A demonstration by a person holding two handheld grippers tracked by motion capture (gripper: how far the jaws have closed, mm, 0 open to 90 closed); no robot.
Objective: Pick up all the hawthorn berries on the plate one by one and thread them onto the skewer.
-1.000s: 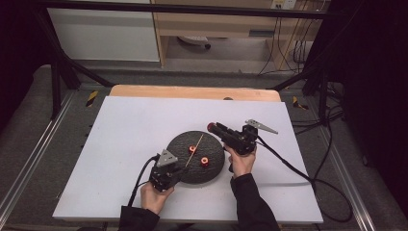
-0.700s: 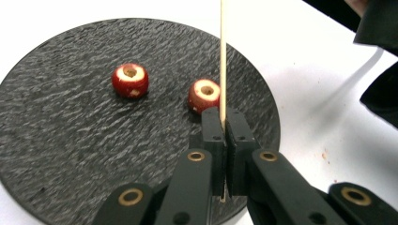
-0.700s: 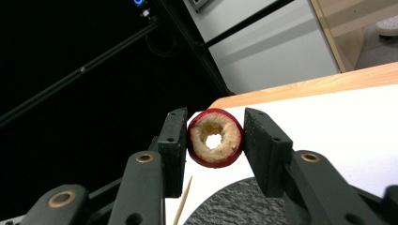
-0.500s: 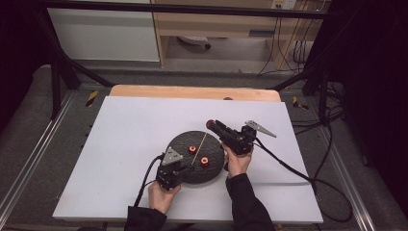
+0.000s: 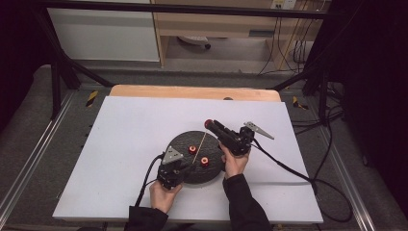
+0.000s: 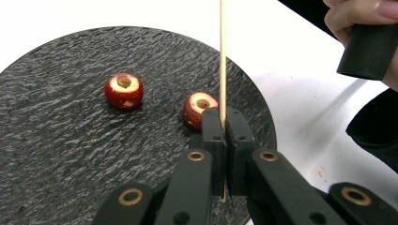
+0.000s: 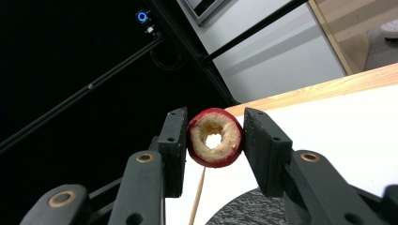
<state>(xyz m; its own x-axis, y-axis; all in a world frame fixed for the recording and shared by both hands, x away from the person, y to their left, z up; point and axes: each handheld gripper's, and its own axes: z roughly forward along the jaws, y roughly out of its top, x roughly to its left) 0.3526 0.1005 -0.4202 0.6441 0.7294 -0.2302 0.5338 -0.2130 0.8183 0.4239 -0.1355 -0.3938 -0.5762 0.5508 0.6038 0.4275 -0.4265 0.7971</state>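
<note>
Your left gripper [image 6: 224, 123] has its fingers pinching the skewer [image 6: 222, 56] upright over the slate [image 6: 70, 154]. Your right gripper [image 7: 215, 140] has its fingers clamping a cored fruit ring [image 7: 215, 137], raised above the worktop [image 5: 134, 125].

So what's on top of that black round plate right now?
Two red cored fruits sit on the plate: one in the open, one partly hidden behind the left tongs, which pinch a skewer above it. The plate under the tongs is covered.

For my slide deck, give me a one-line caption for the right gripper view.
Right gripper clamps a cored red fruit piece, its hole facing the camera, above the skewer.
</note>
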